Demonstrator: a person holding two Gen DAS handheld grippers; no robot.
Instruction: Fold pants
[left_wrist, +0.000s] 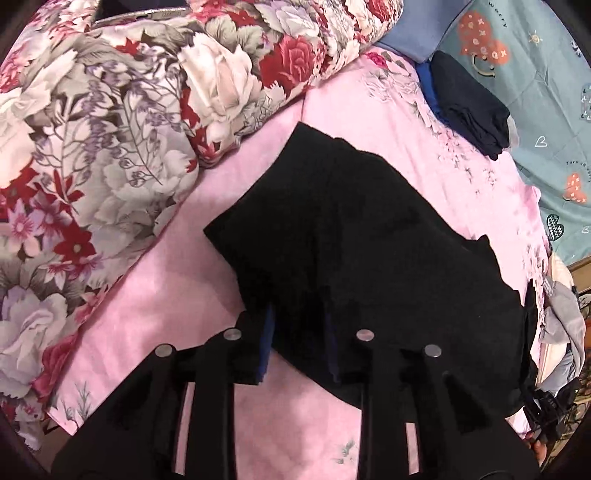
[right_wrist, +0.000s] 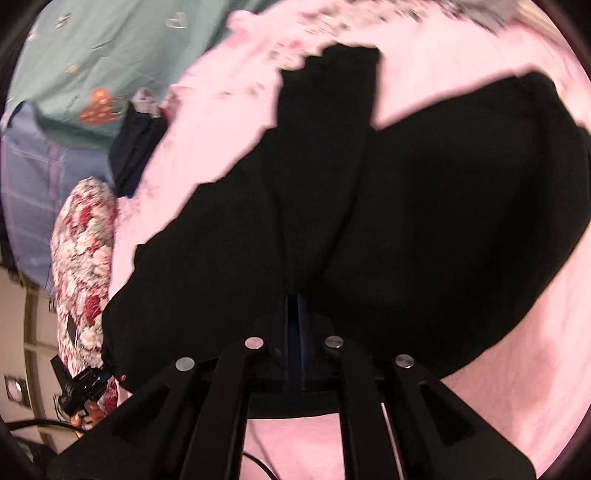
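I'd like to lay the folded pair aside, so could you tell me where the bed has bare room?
Bare pink sheet lies between the black pants and the floral quilt, and also near the camera below the pants. Beyond them it is crowded: dark folded clothes sit beside the teal pillow.

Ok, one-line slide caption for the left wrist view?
Left tool open astride the black pants' edge on pink sheet.

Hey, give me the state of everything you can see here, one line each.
black pants: folded over, lying on the pink sheet
left gripper: fingers apart, pants edge between; grip unclear
right gripper: jaws nearly together, pinching a pants ridge
floral quilt: bunched up beside the pants
dark garment: crumpled, lying apart near the teal bedding
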